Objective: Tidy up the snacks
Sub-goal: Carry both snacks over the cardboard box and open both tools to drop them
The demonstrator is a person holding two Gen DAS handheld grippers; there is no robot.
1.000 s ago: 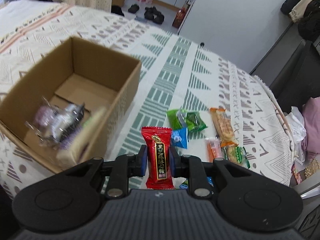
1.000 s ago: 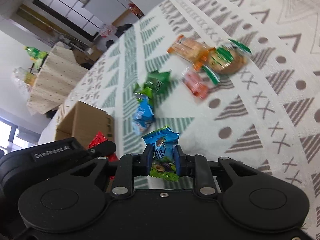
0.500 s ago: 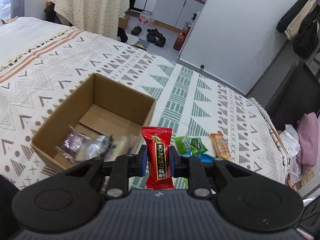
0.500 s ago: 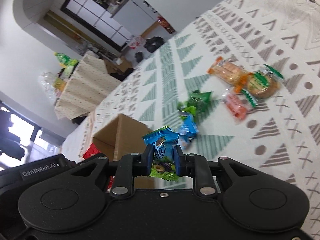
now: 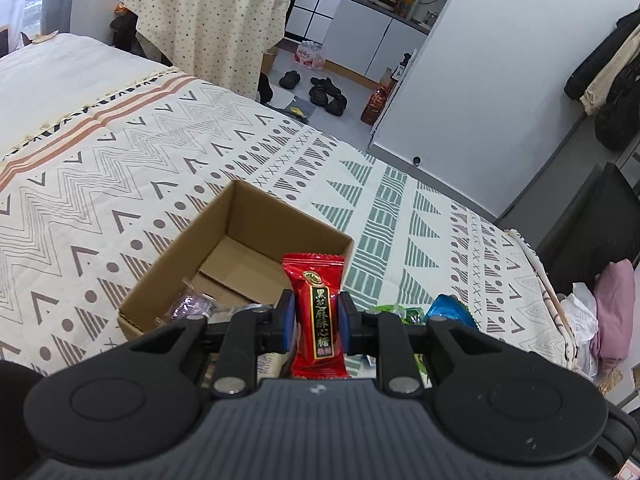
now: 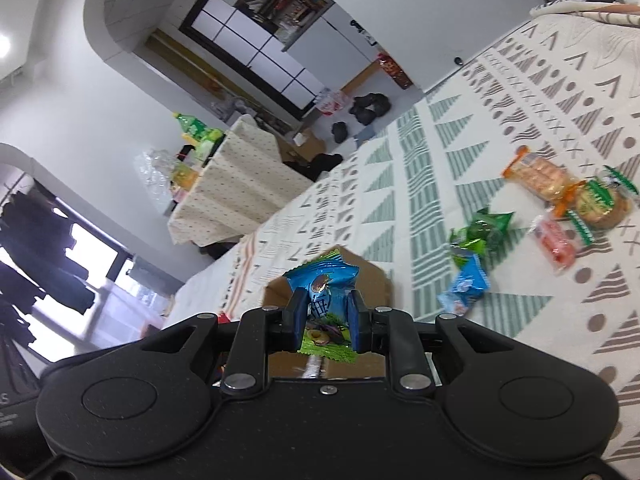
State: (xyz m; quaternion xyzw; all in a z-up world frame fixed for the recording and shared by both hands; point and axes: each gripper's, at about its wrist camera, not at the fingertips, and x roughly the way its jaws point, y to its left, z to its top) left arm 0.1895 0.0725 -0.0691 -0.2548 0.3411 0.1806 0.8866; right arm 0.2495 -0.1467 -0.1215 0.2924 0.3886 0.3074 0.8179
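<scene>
My left gripper [image 5: 316, 322] is shut on a red candy packet [image 5: 318, 312] and holds it upright above the near right corner of an open cardboard box [image 5: 236, 216]. The box holds a purple wrapped snack [image 5: 190, 306] and other packets partly hidden by my fingers. My right gripper [image 6: 328, 318] is shut on a blue and green snack packet [image 6: 324, 284], raised in front of the same box [image 6: 372, 276]. Loose snacks lie on the bedspread to the right: green packets [image 6: 482, 230], a blue packet [image 6: 466, 284], an orange cracker pack [image 6: 538, 170], a round biscuit pack [image 6: 600, 200].
The box stands on a patterned bedspread [image 5: 120, 152]. A table with a dotted cloth [image 5: 208, 28] and shoes on the floor [image 5: 324, 92] lie beyond the bed. A pink cloth [image 5: 612, 312] lies off the bed's right edge.
Both grippers have lifted and tilted upward with their packets. The box has slid lower and nearer the centre in both views, and the loose snacks have shifted right.
</scene>
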